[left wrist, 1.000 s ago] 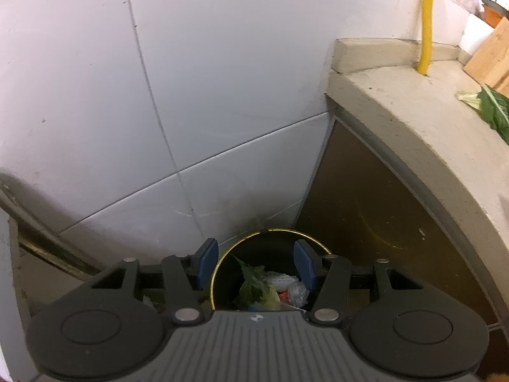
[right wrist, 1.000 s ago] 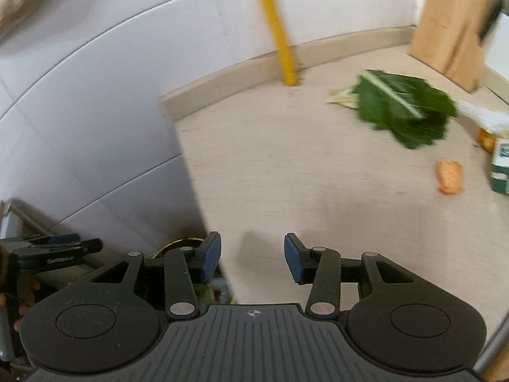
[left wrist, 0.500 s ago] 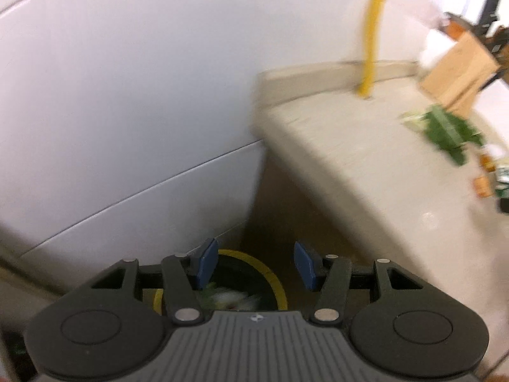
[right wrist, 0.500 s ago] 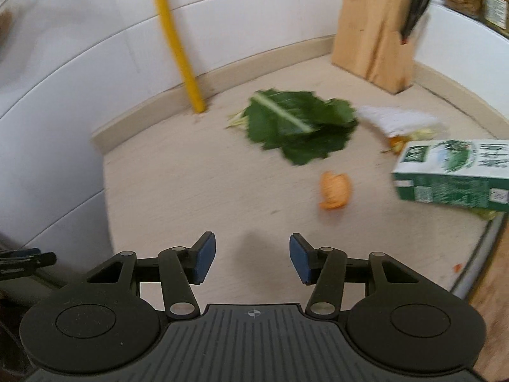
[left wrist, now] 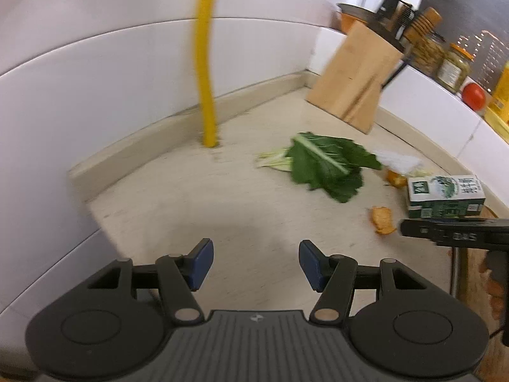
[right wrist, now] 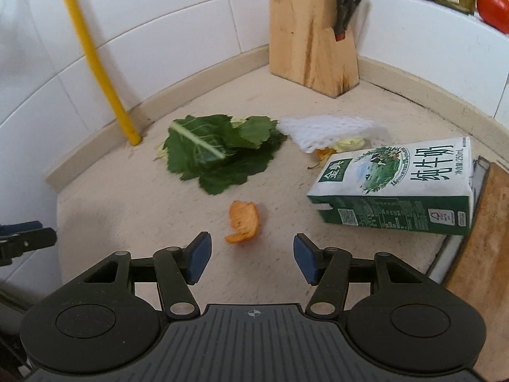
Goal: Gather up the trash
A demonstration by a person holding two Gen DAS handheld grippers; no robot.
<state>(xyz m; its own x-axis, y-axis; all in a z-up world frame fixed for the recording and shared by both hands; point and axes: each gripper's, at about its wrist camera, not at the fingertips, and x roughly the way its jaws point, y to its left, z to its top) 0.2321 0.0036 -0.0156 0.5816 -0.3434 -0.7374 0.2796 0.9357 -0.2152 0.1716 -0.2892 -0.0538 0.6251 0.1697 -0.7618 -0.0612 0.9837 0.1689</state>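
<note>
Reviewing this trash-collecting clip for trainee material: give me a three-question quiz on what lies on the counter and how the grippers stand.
1. True or false: the milk carton stands upright.
2. What lies nearest ahead of the right gripper: A) orange peel B) green leaves C) knife block?
3. Does the left gripper hold anything?

Key: 1. False, it lies on its side. 2. A. 3. No; its jaws are opening, empty.

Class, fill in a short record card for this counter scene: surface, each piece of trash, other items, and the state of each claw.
surface: beige counter
trash: green leaf; orange peel; milk carton, on its side; white paper towel
other: knife block; yellow pipe
left claw: empty, jaws opening
right claw: empty, jaws opening, nearest the orange peel
</note>
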